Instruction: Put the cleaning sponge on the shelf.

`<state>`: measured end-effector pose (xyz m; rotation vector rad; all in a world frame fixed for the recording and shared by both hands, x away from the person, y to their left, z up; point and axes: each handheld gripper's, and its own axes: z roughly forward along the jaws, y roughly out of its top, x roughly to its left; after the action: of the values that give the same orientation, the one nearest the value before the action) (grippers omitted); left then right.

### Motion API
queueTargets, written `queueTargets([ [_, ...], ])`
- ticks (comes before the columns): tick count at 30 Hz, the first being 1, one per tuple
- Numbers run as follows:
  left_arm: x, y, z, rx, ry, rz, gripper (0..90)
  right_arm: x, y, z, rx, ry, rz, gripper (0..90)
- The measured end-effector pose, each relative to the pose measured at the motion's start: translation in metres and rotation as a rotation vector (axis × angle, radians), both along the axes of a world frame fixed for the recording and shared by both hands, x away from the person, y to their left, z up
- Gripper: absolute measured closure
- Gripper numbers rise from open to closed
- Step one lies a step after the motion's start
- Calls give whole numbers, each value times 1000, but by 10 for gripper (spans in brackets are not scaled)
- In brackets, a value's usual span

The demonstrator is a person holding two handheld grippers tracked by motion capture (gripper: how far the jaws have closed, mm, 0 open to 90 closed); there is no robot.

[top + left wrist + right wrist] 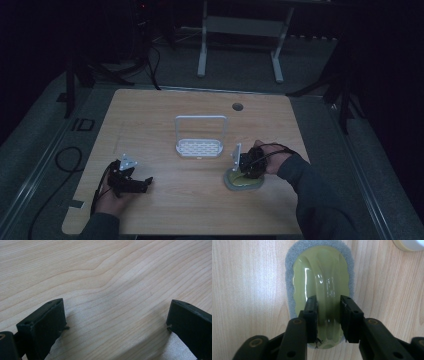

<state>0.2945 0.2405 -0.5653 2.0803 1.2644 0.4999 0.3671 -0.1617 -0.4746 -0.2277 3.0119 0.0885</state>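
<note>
A scrubbing pad (pixel 243 181) lies flat on the table at the right, with a glossy olive-green grip (pixel 322 277) on a grey abrasive base (pixel 290 270). My right gripper (pixel 246 171) points down onto it. In the right gripper view, the right gripper (pixel 329 303) is shut on the raised ridge of the green grip, one jaw pressed to each side. My left gripper (pixel 145 184) rests low near the table's front left. The left gripper (pixel 116 311) is open, with bare wood between its jaws.
A white slotted rack (pixel 200 146) with a tall hoop handle stands at the table's middle, just left of and behind the pad. A cable hole (pixel 237 106) is near the far edge. A pale round thing (pixel 409 243) peeks in beyond the pad.
</note>
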Motion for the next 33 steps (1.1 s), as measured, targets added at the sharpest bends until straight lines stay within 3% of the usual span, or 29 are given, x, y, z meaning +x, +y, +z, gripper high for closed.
queueTargets([
  [19, 0, 0, 0, 0, 0, -1, 22, -2, 2, 9, 45, -57, -39, 716],
  [33, 0, 0, 0, 0, 0, -1, 22, 2, 15, 14, 77, -83, -61, 717],
])
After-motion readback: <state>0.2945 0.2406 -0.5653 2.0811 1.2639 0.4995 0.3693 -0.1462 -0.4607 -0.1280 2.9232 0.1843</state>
